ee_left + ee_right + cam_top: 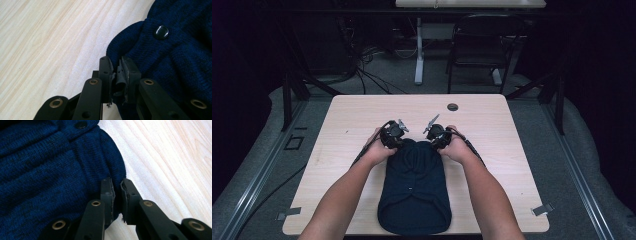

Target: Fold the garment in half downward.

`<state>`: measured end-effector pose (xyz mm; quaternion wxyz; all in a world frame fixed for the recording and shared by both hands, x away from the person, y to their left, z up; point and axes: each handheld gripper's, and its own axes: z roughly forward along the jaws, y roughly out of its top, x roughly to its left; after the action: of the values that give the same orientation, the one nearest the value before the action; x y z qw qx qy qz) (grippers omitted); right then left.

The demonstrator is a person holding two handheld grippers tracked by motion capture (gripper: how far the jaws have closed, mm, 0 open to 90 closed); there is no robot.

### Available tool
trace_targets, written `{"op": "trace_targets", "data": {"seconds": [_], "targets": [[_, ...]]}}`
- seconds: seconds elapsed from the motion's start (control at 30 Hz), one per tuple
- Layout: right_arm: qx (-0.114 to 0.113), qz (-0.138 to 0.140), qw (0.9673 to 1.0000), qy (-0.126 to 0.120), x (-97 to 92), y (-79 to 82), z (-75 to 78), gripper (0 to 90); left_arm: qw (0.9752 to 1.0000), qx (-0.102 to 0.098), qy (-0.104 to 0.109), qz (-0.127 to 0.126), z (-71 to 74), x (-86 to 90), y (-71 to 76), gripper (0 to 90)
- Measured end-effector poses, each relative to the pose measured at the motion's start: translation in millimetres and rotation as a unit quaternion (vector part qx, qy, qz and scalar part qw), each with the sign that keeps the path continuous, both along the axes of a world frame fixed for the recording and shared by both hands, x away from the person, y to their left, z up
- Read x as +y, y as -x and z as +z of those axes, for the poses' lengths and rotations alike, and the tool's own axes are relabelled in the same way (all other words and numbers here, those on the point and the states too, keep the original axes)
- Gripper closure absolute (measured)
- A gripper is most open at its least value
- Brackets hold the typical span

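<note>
Lying folded on table [492, 115], navy knit garment [414, 192], both jaws pinching its far edge

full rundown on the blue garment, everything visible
The garment is dark navy knit, folded into a long rounded bundle lying flat on the table, its near end at the table's front edge. Soft folds run along its top, and a small white speck shows near the middle. A glossy black button sits by the far end. The left gripper and right gripper each pinch a far corner edge of fabric between nearly closed jaws.
</note>
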<state>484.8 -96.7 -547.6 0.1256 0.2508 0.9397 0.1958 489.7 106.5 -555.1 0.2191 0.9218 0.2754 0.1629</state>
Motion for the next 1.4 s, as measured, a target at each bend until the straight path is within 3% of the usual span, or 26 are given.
{"op": "trace_targets", "data": {"seconds": [0.27,0.7,1.0,1.4], "targets": [[-0.005,0.006,1.0,0.002,-0.1,0.0,0.3,80.9,1.0,0.007,0.002,0.001,1.3,0.7,-1.0,80.1],[-0.027,0.01,0.9996,-0.005,-1.4,4.5,13.1,81.1,0.9999,-0.011,0.005,-0.002,13.0,3.2,3.2,80.8],[-0.051,0.018,0.9985,-0.001,-1.8,8.4,30.6,81.1,0.9993,-0.037,0.004,-0.011,36.9,3.4,5.8,80.8],[-0.091,0.023,0.9955,-0.007,-3.2,8.4,69.1,81.1,0.9969,-0.078,0.002,-0.011,76.0,4.9,4.6,80.8]]}}
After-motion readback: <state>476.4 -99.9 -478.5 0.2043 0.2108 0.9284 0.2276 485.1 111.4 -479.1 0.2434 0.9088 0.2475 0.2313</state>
